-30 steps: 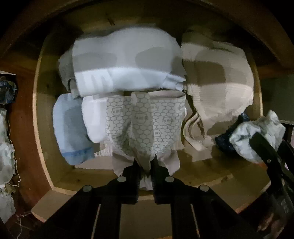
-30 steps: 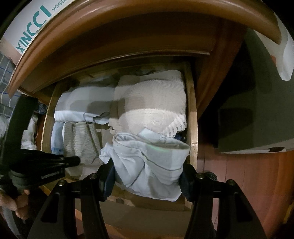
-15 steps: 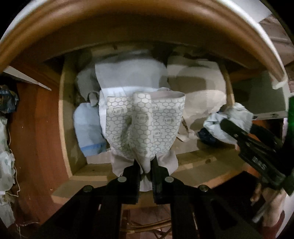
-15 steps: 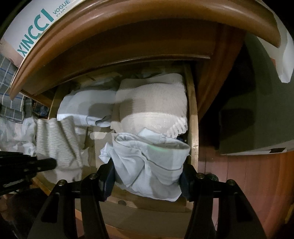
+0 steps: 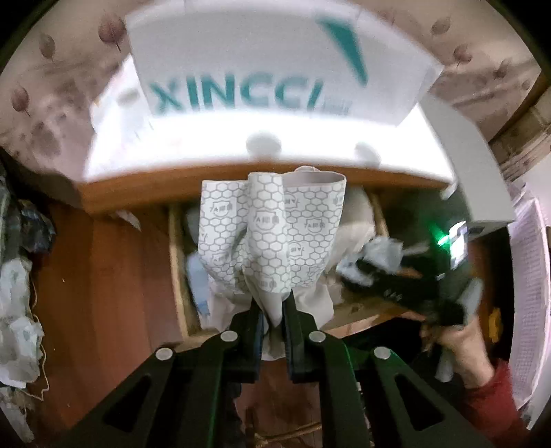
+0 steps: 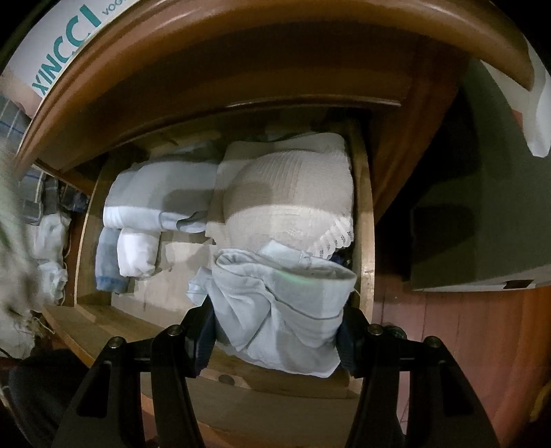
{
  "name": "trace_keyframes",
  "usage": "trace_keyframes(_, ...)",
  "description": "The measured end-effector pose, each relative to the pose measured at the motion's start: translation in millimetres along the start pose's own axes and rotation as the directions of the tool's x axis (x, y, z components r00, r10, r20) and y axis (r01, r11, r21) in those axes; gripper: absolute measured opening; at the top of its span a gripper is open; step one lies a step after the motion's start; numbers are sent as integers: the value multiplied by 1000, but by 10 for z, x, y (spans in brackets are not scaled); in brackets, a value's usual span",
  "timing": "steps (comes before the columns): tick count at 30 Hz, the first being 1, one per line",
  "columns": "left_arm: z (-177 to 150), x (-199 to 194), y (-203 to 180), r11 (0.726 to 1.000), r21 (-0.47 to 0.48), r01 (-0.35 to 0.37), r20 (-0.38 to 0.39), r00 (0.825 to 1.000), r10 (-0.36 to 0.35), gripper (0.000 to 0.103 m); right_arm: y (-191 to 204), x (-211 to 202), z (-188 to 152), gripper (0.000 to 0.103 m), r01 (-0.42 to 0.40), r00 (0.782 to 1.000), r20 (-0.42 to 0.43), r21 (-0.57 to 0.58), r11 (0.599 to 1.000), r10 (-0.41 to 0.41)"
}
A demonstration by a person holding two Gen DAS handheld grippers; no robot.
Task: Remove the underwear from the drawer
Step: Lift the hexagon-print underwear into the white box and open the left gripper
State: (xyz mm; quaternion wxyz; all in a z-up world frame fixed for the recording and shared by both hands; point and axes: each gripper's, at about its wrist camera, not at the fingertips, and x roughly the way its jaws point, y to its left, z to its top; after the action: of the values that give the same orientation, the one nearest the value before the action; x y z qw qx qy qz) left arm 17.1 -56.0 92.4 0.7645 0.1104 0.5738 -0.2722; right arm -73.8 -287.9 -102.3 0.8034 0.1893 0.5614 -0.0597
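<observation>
Grey honeycomb-print underwear (image 5: 272,237) is pinched in my left jaws (image 5: 273,324), hanging clear above the open wooden drawer (image 6: 365,220), while my right jaws (image 6: 277,331) clamp a bunched pale-blue cotton pair (image 6: 279,310) at the drawer's front right corner, beside folded ribbed cream underwear (image 6: 286,193).

A white box (image 5: 275,69) on top of the dresser bears "XINCCI" in large teal letters, blurred in the left wrist view, with smaller print after it too blurred to read. In the right wrist view the same box (image 6: 65,24) shows "XINCCI" again, followed by small letters beginning "VO", cut off at the edge. The honeycomb-print underwear (image 5: 272,237) carries small repeated badge logos whose letters cannot be made out.
</observation>
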Motion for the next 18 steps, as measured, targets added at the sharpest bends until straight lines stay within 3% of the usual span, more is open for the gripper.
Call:
trace_keyframes(5,244,-619,8,1000,17,-14,119,993,12,10,2,15,3,55,4,1000,-3,-2,1000,-4)
trace_keyframes(10,633,-1181,96,998,-1,-66,240,969,64,10,5,29,5,55,11,1000,-5,-6,1000,-11)
trace_keyframes(18,1351,-1220,129,991,3,-132,298,946,125,10,9,60,8,55,18,1000,-10,-11,1000,-18)
